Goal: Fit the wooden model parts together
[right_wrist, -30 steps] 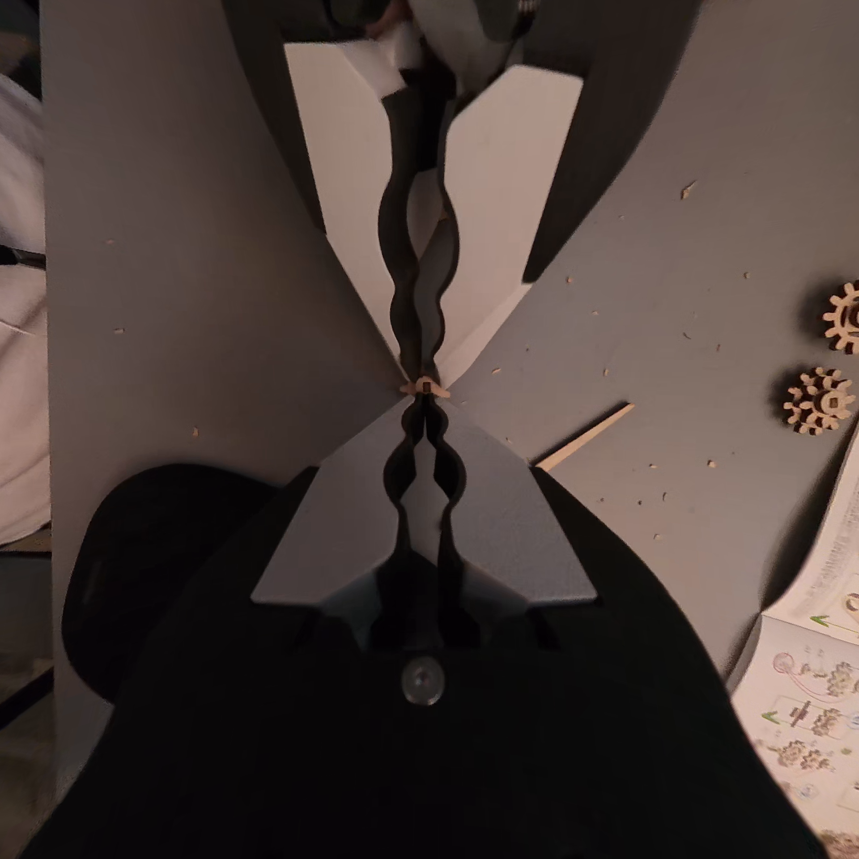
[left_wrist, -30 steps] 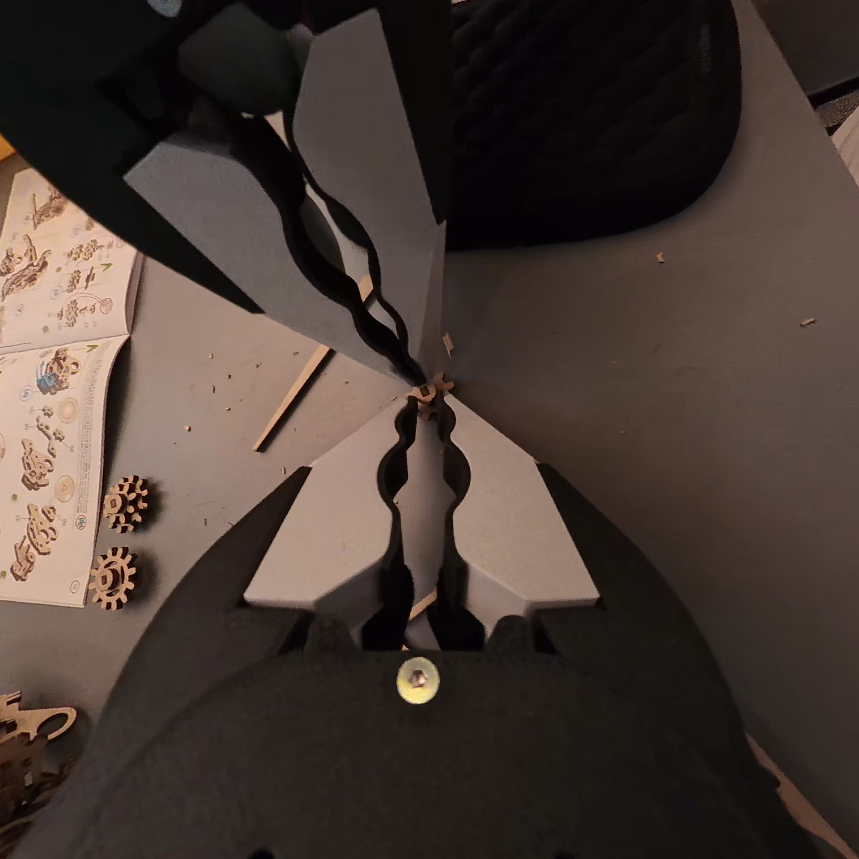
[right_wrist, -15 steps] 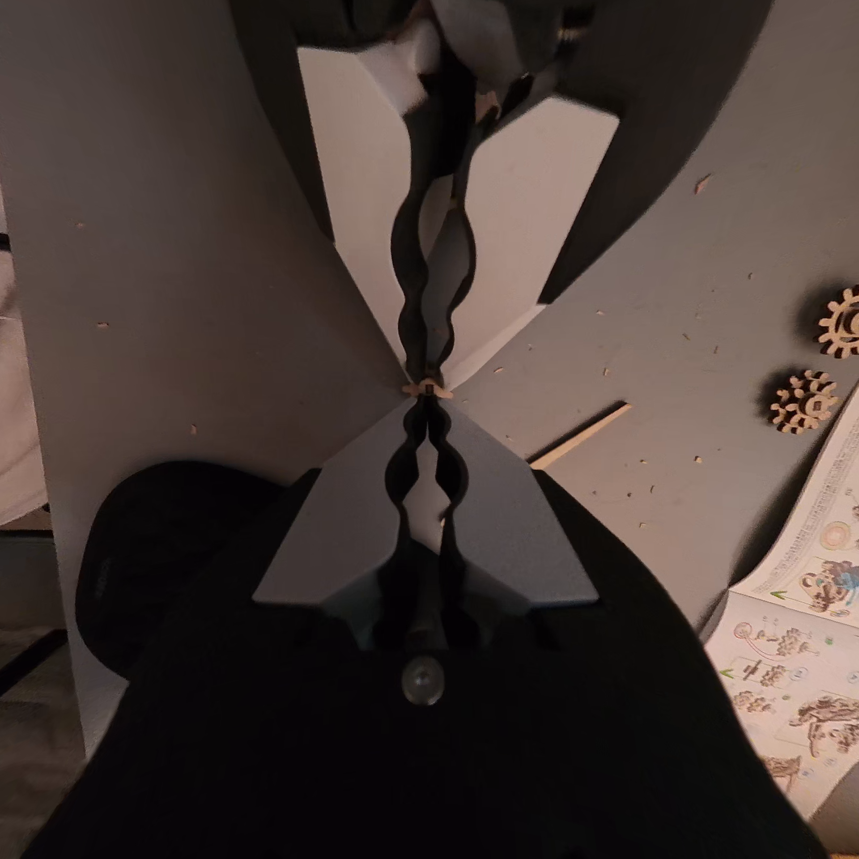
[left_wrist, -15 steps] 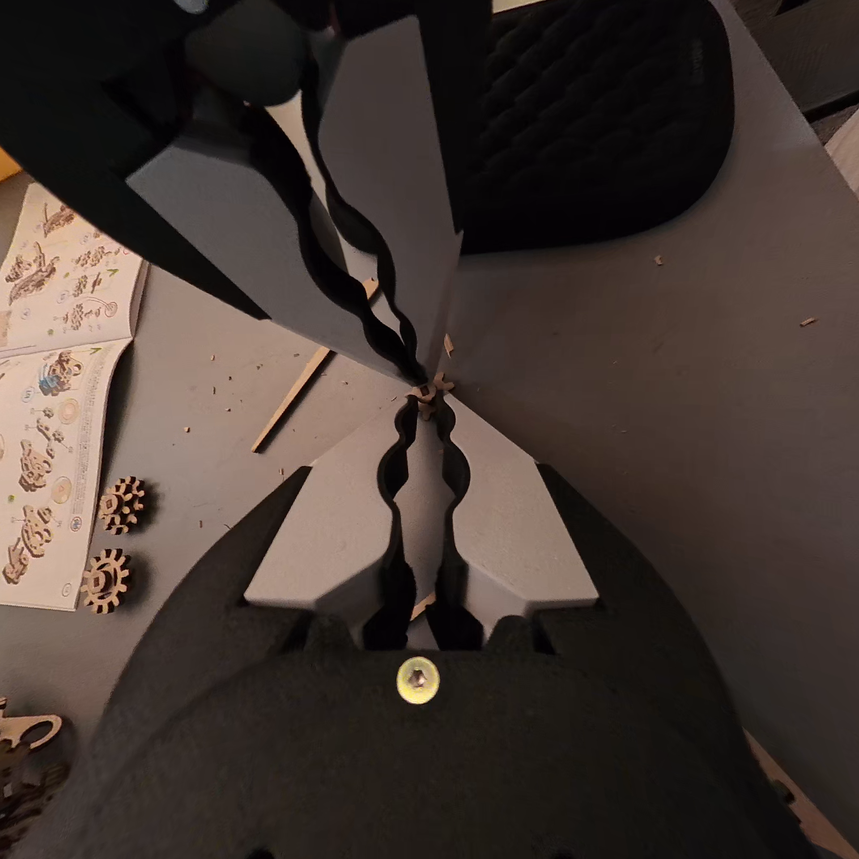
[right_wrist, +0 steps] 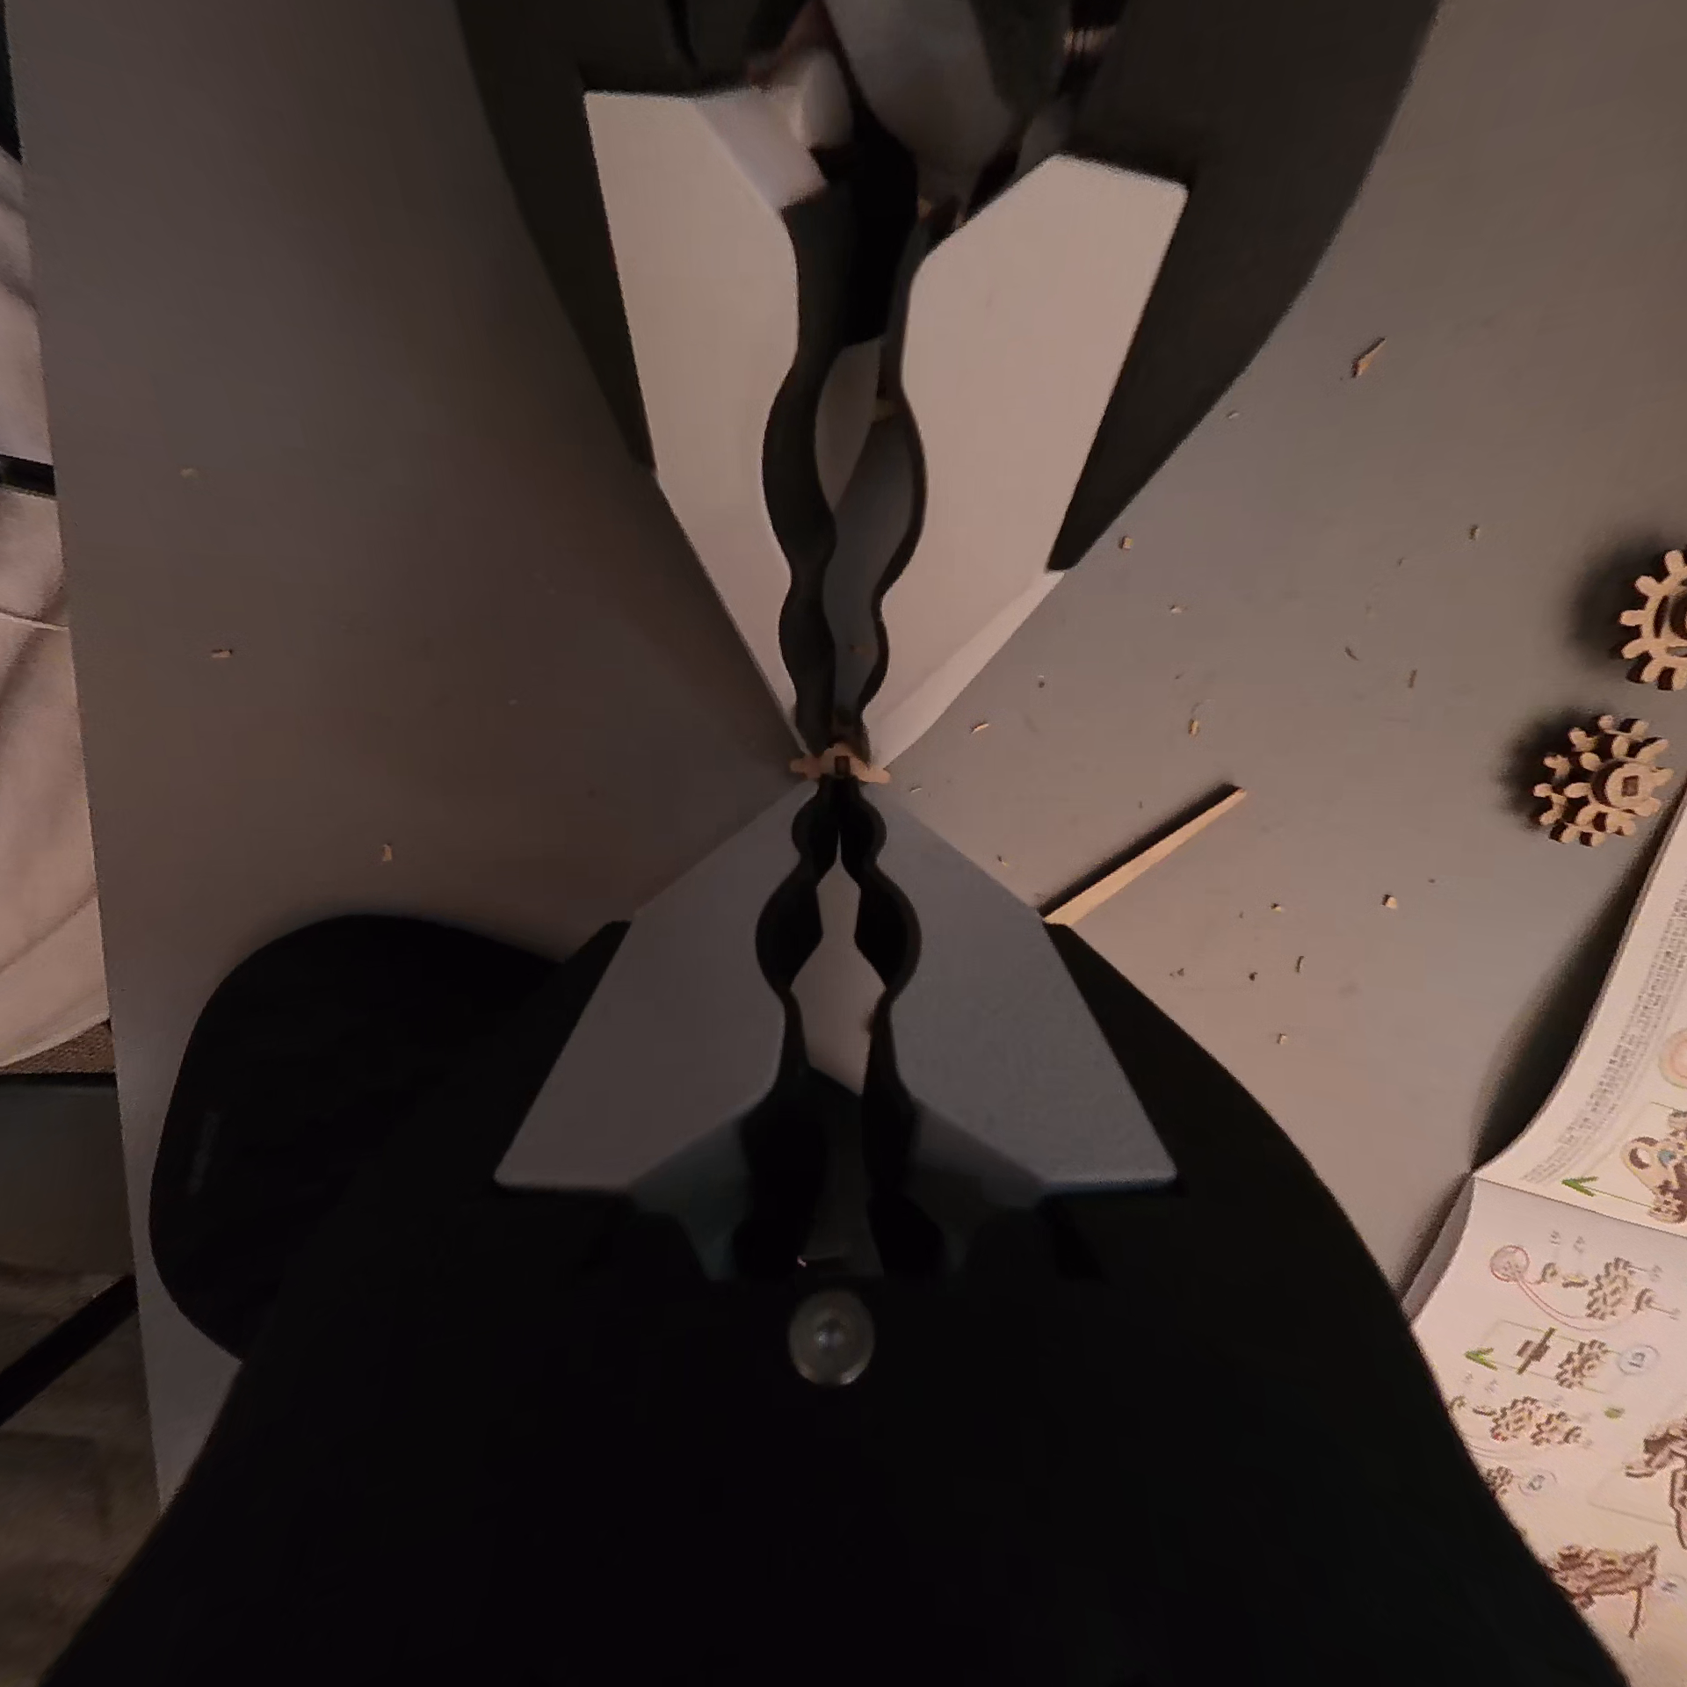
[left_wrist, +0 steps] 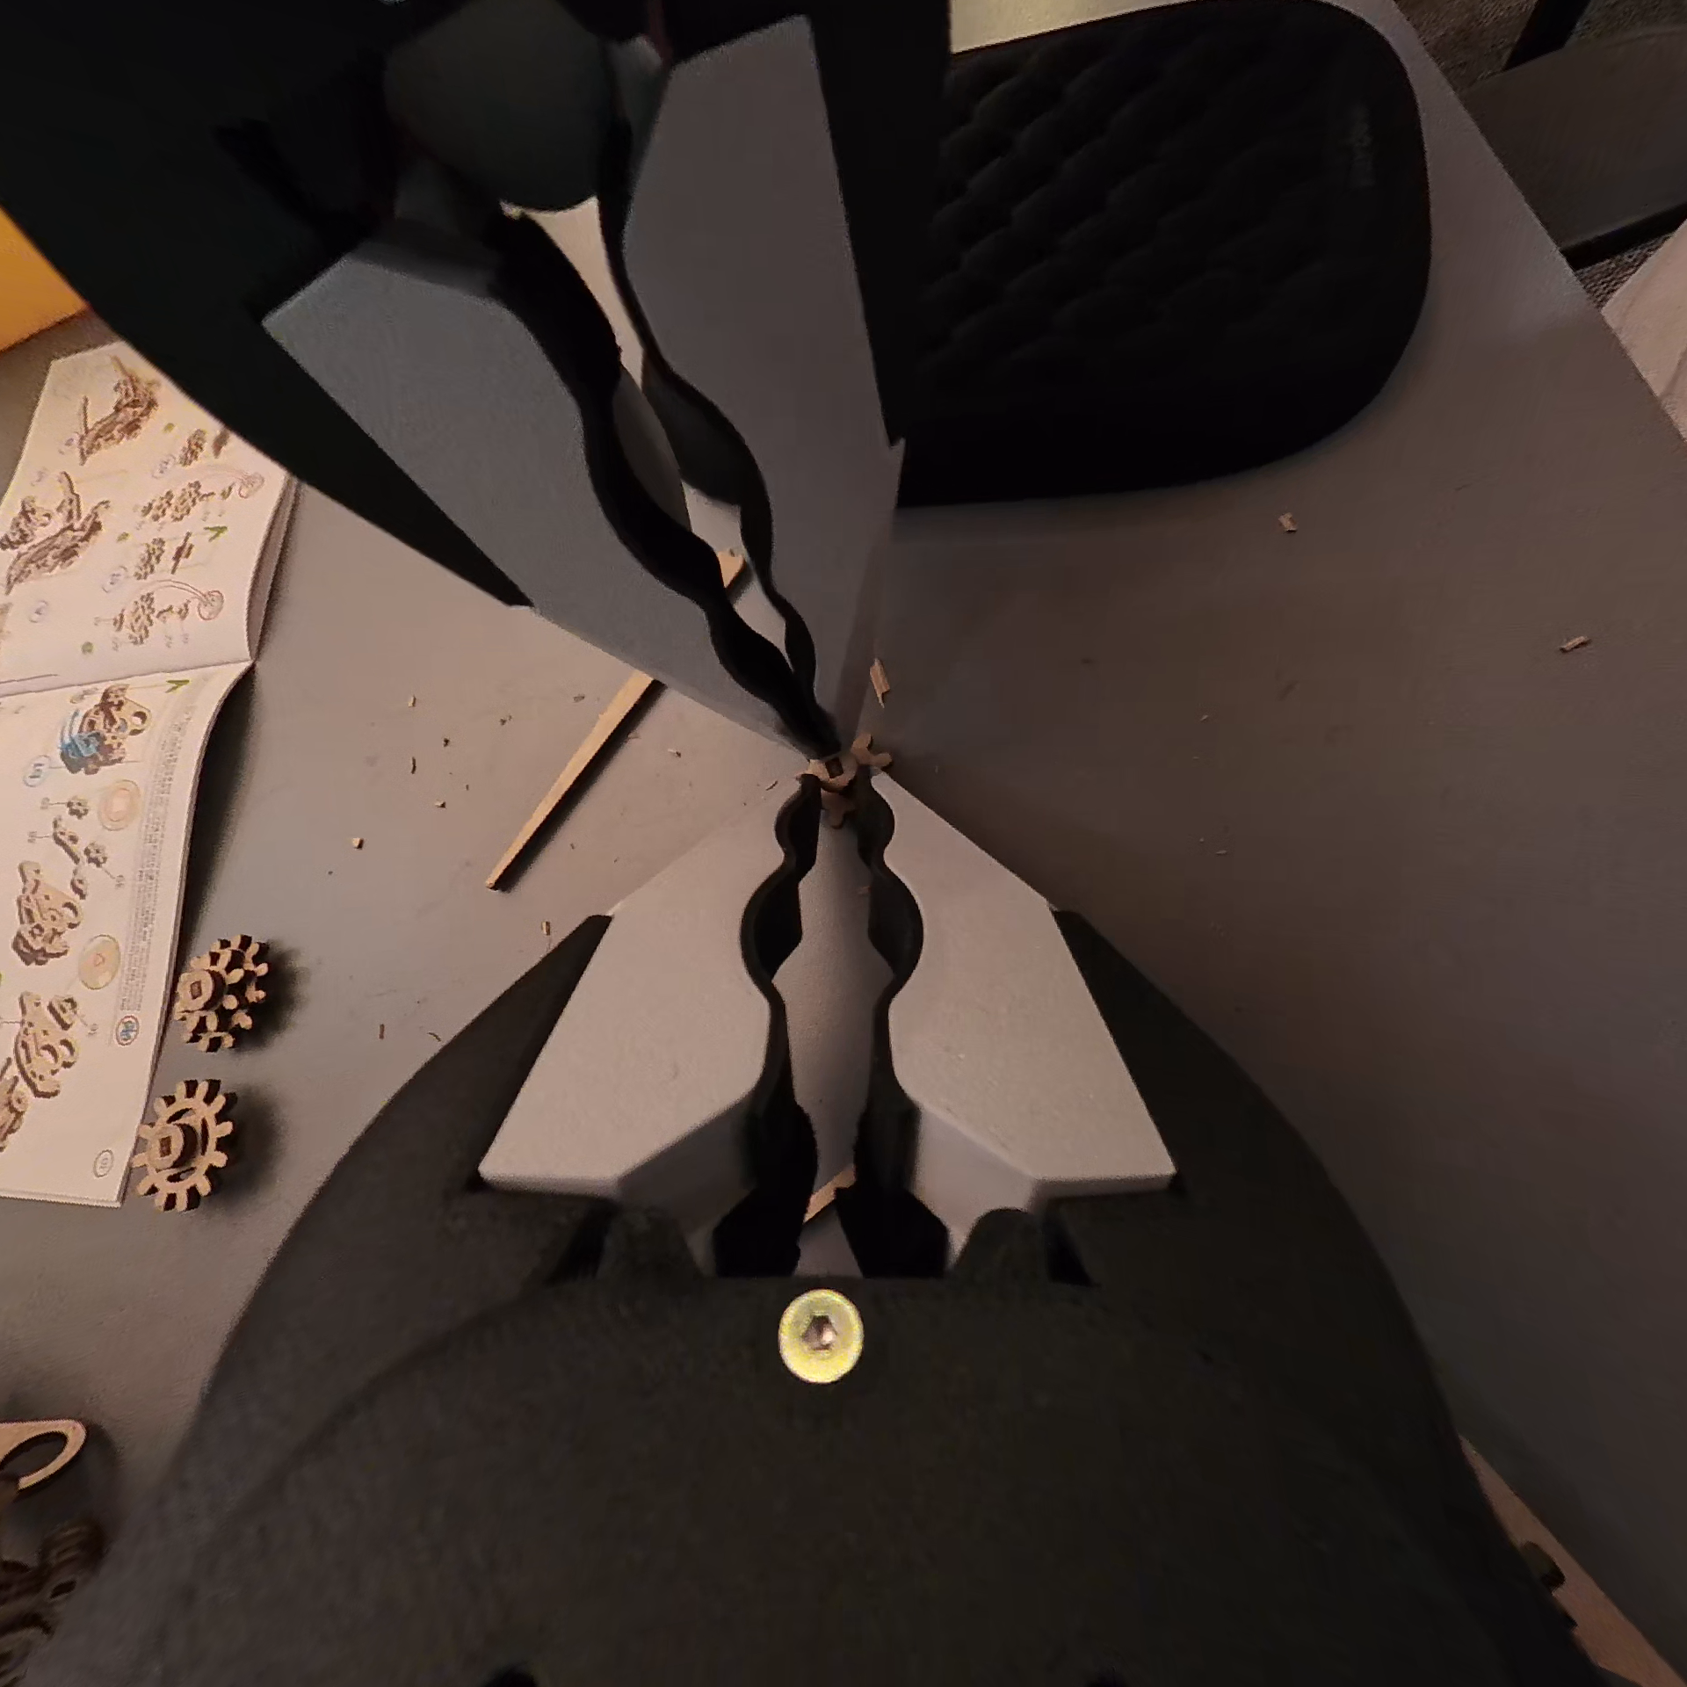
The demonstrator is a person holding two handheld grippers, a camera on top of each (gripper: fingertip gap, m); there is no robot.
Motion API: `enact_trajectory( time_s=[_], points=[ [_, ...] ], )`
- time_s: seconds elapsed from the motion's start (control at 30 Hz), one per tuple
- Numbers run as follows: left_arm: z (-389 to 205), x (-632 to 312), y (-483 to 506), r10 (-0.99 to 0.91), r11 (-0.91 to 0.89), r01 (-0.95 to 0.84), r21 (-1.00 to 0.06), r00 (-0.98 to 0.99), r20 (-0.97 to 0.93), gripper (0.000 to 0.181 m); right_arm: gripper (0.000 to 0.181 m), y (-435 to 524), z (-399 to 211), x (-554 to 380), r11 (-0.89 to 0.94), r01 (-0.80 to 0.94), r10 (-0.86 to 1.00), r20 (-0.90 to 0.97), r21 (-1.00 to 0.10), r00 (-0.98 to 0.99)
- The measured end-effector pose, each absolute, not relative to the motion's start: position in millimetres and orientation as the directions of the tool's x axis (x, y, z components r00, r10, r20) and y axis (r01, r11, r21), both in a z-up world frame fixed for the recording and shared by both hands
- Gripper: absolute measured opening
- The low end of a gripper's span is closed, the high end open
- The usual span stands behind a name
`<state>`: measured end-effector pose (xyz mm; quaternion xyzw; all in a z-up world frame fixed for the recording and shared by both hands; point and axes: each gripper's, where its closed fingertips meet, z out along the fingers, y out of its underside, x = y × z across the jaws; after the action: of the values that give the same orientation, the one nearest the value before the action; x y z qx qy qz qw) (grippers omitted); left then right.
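A small wooden gear [left_wrist: 844, 774] is held above the grey table [left_wrist: 1278, 822], between two grippers that meet tip to tip. My left gripper [left_wrist: 836, 796] is shut on it from below in the left wrist view. My right gripper [left_wrist: 822, 730] comes in from the upper left, shut, its tips pinching a tiny wooden piece against the gear. In the right wrist view the gear [right_wrist: 840, 762] is edge-on between my right gripper [right_wrist: 838, 792] and the left gripper [right_wrist: 835, 726] opposite. I cannot tell whether the two parts are joined.
Two larger wooden gears [left_wrist: 224, 995] [left_wrist: 183, 1146] lie by an open instruction booklet [left_wrist: 100, 822]. A thin wooden stick [left_wrist: 575, 785] lies under the grippers. A black padded cushion [left_wrist: 1141, 256] sits at the table's far edge. More wooden parts [left_wrist: 36, 1451] lie at the lower left. Chips are scattered about.
Both grippers stay shut, tip to tip on the small gear. The right gripper has turned slightly, and the booklet shows further into the right wrist view.
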<state>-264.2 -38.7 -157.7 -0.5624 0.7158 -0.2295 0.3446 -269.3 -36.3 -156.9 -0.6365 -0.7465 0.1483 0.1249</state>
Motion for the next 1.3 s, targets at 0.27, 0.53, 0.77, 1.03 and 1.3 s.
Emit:
enact_trajectory(
  time_s=[0.27, 0.53, 0.77, 1.03, 1.3],
  points=[
    [-157.6, -264.4, -38.1, -0.963, 0.262, -0.647, -0.716, -0.129, -0.236, 0.006, 0.0, -35.8, -156.7, -269.1, 0.158, 0.903, 0.986, 0.014, -0.399, -0.166],
    [-157.2, -259.8, -38.9, -0.956, 0.282, -0.64, -0.715, -0.129, -0.262, 0.006, 0.0, -28.7, -150.5, -269.6, 0.137, 0.887, 0.99, 0.033, -0.442, -0.137],
    [-157.3, -259.6, -38.7, -0.961, 0.268, -0.634, -0.726, -0.127, -0.244, 0.006, 0.0, -33.7, -155.6, -266.5, 0.148, 0.901, 0.987, 0.0, -0.408, -0.162],
    [-157.3, -259.6, -38.5, -0.963, 0.263, -0.632, -0.729, -0.125, -0.239, 0.006, 0.0, -37.3, -155.2, -268.8, 0.141, 0.897, 0.986, -0.025, -0.419, -0.167],
    [-157.4, -259.6, -38.5, -0.963, 0.264, -0.63, -0.73, -0.123, -0.241, 0.007, 0.0, -36.7, -156.0, -268.2, 0.225, 0.905, 0.974, 0.063, -0.361, -0.217]
  ],
)
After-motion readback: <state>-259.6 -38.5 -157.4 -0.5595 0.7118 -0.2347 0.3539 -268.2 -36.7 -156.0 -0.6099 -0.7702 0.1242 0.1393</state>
